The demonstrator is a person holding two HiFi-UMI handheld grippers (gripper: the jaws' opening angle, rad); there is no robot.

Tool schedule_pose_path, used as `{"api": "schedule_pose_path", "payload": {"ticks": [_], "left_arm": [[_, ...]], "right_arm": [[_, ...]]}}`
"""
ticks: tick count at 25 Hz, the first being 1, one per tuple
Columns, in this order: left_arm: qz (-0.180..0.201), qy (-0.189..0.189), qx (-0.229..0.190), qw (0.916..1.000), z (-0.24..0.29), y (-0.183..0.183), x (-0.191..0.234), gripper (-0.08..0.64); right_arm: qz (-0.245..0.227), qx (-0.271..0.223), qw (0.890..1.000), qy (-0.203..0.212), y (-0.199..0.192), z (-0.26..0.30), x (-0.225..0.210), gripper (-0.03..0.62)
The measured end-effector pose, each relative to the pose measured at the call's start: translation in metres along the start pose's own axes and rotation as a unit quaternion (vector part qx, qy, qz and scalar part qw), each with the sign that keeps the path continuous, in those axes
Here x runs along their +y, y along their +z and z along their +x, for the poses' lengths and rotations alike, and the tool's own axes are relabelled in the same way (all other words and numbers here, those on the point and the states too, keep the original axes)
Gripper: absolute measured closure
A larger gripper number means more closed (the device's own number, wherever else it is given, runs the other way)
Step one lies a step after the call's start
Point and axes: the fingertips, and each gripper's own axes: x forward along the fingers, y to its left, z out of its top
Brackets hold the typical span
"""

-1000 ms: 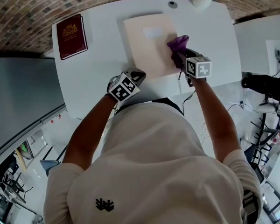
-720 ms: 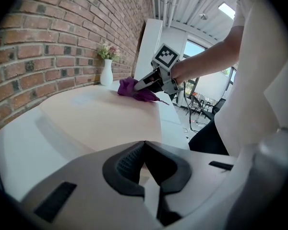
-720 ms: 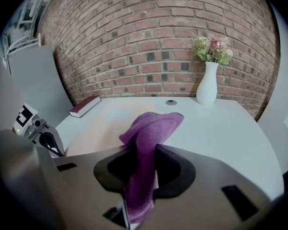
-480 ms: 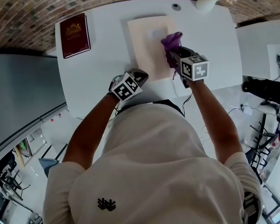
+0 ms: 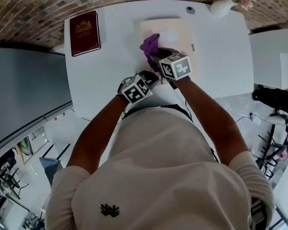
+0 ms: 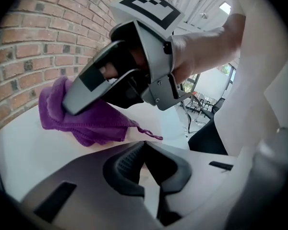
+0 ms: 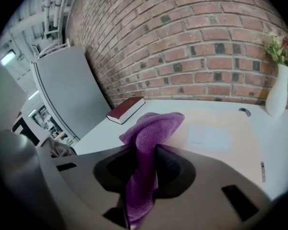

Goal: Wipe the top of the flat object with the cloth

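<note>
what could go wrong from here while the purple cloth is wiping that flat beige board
The flat beige board looks unpinned: the left gripper sits by its near edge with jaws together, so it may slide on the white table. The purple cloth is pinched by a narrow fold in the right gripper, so it may pull out. A long far stroke could reach the white vase.

Both forearms [image 5: 98,133] stretched forward, claws close together: right claw [image 7: 144,150] pinched tight on the purple cloth [image 7: 153,126], left claw [image 6: 145,145] just beside it, jaws together, gripping nothing
</note>
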Motion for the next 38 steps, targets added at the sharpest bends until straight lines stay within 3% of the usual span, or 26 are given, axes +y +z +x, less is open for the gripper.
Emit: {"api": "schedule_pose_path", "payload": {"ticks": [28, 33, 38], "left_arm": [[-0.001, -0.001, -0.002, 1.0000, -0.002, 0.002, 0.002, 0.535], [-0.005, -0.002, -0.003, 1.0000, 0.000, 0.000, 0.001, 0.535], [-0.001, -0.002, 0.005, 1.0000, -0.001, 0.001, 0.000, 0.535]], "right_arm": [[0.089, 0.001, 0.988, -0.128, -0.044, -0.079, -0.158, 0.476], [0.096, 0.002, 0.988, -0.124, -0.037, -0.086, -0.158, 0.476], [0.078, -0.022, 0.994, -0.073, -0.003, -0.072, -0.116, 0.476]]}}
